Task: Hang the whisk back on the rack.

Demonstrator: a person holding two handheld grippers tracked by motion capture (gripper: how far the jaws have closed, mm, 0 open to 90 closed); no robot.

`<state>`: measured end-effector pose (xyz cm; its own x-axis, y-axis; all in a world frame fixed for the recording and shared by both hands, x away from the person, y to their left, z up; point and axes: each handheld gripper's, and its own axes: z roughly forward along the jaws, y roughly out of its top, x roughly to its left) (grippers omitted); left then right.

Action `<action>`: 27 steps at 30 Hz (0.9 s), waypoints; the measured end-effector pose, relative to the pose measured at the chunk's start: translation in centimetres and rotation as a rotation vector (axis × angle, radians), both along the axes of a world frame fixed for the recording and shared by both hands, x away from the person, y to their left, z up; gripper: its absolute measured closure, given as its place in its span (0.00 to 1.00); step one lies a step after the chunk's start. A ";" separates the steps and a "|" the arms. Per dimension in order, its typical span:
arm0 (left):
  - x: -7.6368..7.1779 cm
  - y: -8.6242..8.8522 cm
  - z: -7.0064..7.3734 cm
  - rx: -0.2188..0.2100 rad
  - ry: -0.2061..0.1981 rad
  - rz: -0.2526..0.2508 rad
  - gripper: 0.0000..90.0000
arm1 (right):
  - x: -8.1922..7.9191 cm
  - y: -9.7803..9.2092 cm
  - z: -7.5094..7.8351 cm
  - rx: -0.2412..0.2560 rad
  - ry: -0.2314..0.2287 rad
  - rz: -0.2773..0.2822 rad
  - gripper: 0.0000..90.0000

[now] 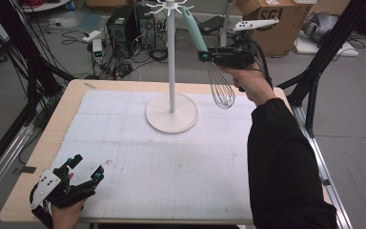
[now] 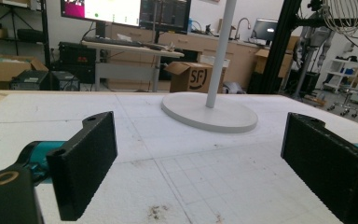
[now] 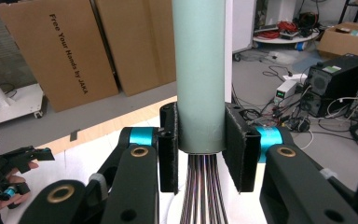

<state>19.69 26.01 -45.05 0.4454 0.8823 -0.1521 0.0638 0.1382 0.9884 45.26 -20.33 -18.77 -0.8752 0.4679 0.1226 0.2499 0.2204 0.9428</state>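
A whisk with a pale green handle (image 1: 194, 29) and a wire head (image 1: 220, 87) hangs in the air beside the white stand's pole (image 1: 171, 57). My right gripper (image 1: 205, 55) is shut on the handle's lower end; the right gripper view shows the handle (image 3: 199, 74) pinched between both pads, wires (image 3: 204, 191) below. The stand's round base (image 1: 171, 113) sits on the white mat, hooks (image 1: 169, 5) at its top. My left gripper (image 1: 86, 168) rests open at the table's near left corner, with nothing between its fingers (image 2: 86, 163). The wire head (image 2: 346, 15) and base (image 2: 209, 113) show ahead of it.
A white gridded mat (image 1: 171, 157) covers the wooden table (image 1: 66, 102). Black frame posts (image 1: 324, 52) stand at the right and left. Cardboard boxes (image 1: 279, 24), computers (image 1: 124, 28) and cables lie on the floor behind the table.
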 end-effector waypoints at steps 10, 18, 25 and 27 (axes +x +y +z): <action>0.0 0.1 0.0 -0.004 0.001 -0.001 0.12 | 0.7 0.5 -0.6 -0.008 0.007 0.000 0.77; 0.0 0.1 0.0 -0.006 0.000 -0.002 0.12 | 1.0 1.2 -0.9 -0.013 0.004 -0.001 0.77; 0.0 0.2 0.0 -0.004 -0.001 -0.001 0.12 | 1.0 2.0 -1.3 -0.048 -0.005 -0.014 0.77; 0.0 0.2 0.0 -0.004 -0.002 0.000 0.12 | 1.0 2.2 -1.3 -0.050 -0.008 -0.011 0.77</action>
<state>19.64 26.17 -45.00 0.4456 0.8818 -0.1545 0.0621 0.1417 0.9880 46.27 -18.16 -20.08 -0.8708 0.4831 0.0914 0.2449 0.2649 0.9327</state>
